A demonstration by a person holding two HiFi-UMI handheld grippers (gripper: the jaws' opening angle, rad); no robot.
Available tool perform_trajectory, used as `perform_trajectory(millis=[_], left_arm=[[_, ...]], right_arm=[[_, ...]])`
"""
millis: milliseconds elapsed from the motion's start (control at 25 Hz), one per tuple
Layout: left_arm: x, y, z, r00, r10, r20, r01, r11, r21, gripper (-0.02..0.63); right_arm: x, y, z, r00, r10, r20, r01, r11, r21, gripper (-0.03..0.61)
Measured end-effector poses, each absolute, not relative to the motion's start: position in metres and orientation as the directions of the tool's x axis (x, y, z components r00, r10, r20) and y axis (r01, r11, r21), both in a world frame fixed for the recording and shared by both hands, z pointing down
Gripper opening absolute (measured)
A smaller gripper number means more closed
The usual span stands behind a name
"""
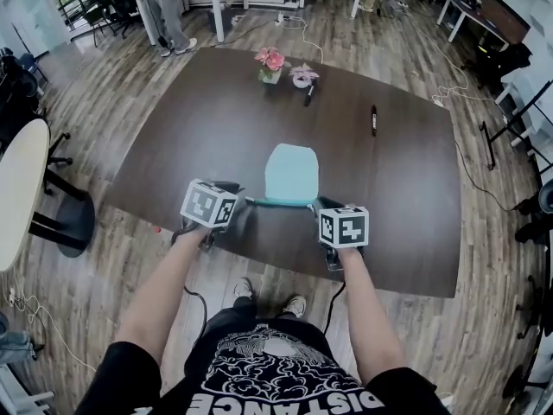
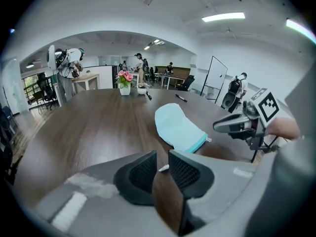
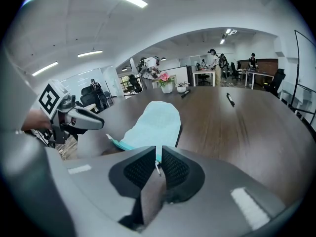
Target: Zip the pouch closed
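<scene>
Office floor and chairs are ringing a long dark desk (image 1: 173, 145), with flowers (image 1: 270, 61) and a pen (image 1: 373, 119) lying toward the top of the head view. The pale blue pouch (image 1: 291, 171) is lying flat at the centre of that view, its teal zip edge (image 1: 281, 201) running along the bottom side, between the two marker cubes.

The right tongs (image 3: 158, 164) are pressing nearly together on a small white pull (image 3: 157, 168), and the pouch is reaching right up to them in the middle of the right gripper view. The left tongs (image 2: 160, 169) are showing only a slim gap, with a small white tab (image 2: 163, 168) sitting in it; they appear to be pinching it, while the pouch body is lying apart from them, up and to the right in the left gripper view.

As a judgement, both ends of the zip are being held, so the setup is looking finished. The teal edge is looking thin and flat, with no gaping mouth showing, yet no view is showing the teeth closely enough to tell how much is joined. Whether the pull's run is waiting to start or is ending cannot be told.
</scene>
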State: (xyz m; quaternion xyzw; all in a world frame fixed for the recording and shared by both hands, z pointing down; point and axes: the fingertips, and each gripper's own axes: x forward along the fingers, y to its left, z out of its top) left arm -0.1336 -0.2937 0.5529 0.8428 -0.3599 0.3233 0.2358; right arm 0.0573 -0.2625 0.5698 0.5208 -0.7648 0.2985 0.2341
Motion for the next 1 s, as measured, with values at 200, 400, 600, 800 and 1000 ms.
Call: perform_trajectory(millis=[200, 400, 600, 800, 1000], left_arm=[[-0.121, -0.306, 0.535, 0.566, -0.475, 0.674, -0.745, -0.645, 0.171, 0.086], [-0.104, -0.319, 0.505, 0.604, -0.502, 0.619, -0.729, -0.662, 0.175, 0.084], [-0.087, -0.332, 0.469, 0.643, -0.529, 0.553, -0.708, -0.686, 0.168, 0.084], [-0.071, -0.339, 0.437, 0.684, -0.543, 0.488, -0.681, -0.715, 0.158, 0.084], [-0.065, -0.336, 0.412, 0.711, -0.542, 0.448, -0.651, -0.748, 0.127, 0.084]], right_arm=[[0.066, -0.272, 0.546, -0.318, -0.700, 0.639, -0.948, 0.254, -0.193, 0.035], [0.075, -0.278, 0.518, -0.295, -0.742, 0.602, -0.956, 0.230, -0.184, 0.035], [0.083, -0.283, 0.484, -0.269, -0.785, 0.558, -0.963, 0.213, -0.165, 0.035], [0.094, -0.287, 0.450, -0.231, -0.833, 0.503, -0.973, 0.186, -0.139, 0.035], [0.102, -0.286, 0.415, -0.189, -0.883, 0.429, -0.981, 0.148, -0.127, 0.011]])
